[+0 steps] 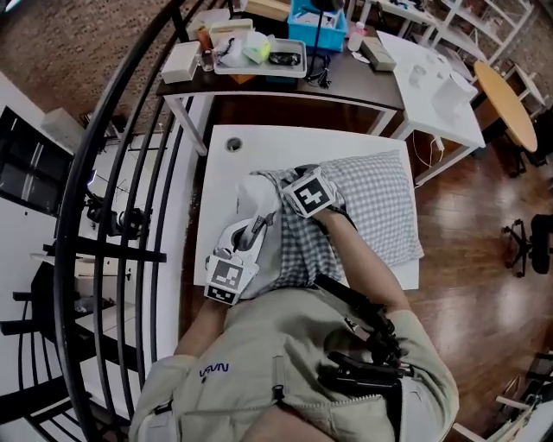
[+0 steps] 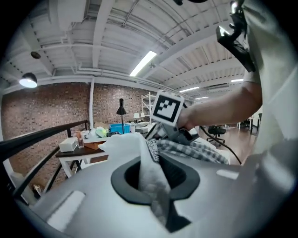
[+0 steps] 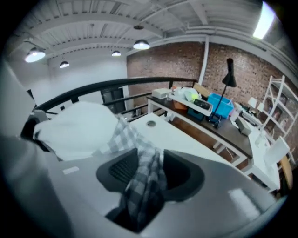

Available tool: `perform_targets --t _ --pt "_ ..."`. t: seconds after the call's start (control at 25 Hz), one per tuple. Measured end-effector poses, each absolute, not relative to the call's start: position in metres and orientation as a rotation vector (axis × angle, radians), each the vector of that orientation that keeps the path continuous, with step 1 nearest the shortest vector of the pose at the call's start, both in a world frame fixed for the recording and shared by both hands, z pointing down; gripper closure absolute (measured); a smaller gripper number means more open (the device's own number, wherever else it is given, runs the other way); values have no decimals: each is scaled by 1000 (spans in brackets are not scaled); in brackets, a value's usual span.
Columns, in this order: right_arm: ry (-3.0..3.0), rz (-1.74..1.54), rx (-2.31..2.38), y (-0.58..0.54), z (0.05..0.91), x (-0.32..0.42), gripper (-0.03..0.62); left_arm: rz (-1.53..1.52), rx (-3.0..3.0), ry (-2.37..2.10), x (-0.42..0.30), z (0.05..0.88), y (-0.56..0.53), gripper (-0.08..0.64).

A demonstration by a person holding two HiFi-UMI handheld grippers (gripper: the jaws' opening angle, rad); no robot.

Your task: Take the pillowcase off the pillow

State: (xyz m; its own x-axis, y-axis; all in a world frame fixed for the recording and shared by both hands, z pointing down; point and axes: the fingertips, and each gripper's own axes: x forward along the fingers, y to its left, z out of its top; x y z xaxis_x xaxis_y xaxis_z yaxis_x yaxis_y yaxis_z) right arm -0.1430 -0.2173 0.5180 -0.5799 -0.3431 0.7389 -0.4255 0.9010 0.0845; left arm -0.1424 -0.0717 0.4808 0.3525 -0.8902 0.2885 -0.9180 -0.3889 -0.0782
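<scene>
A white pillow [image 1: 256, 193] lies on the white table [image 1: 259, 142], partly out of its grey-and-white checked pillowcase [image 1: 371, 203]. My left gripper [image 1: 264, 219] comes from the near left and is shut on the pillow's bare white corner [image 2: 139, 162]; its jaws [image 2: 150, 179] pinch the white cloth. My right gripper [image 1: 295, 184] hovers over the pillowcase's open end. In the right gripper view a fold of checked cloth [image 3: 145, 179] hangs between the jaws [image 3: 149, 173], which stand apart with gaps on both sides. The bare pillow [image 3: 77, 128] bulges at the left.
Behind the table stands a dark desk [image 1: 346, 82] with a tray [image 1: 259, 53], a blue bin [image 1: 315, 24] and small items. A white table [image 1: 441, 95] and a round wooden one [image 1: 505, 104] are at the right. Black railings [image 1: 104, 173] run along the left.
</scene>
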Motion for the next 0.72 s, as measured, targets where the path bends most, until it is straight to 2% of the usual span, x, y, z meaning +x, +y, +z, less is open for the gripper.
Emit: perform_targets --t 0.08,0.12,0.24,0.44,0.72 --pt "-2183 35 539 -221 525 -145 569 455 2530 -1698 -143 472 -69 523" --pt "-2173 1 559 -226 523 -146 580 454 2541 -1708 -145 467 -67 523" --pt "-2147 -62 686 -252 512 -133 581 396 2581 -1734 -148 450 -60 526" --pt "-2049 -99 943 -311 494 -62 581 80 2575 -1772 -163 407 -44 526" --pt "-1970 43 1257 -342 500 43 581 5 2480 -1730 -202 430 -63 528"
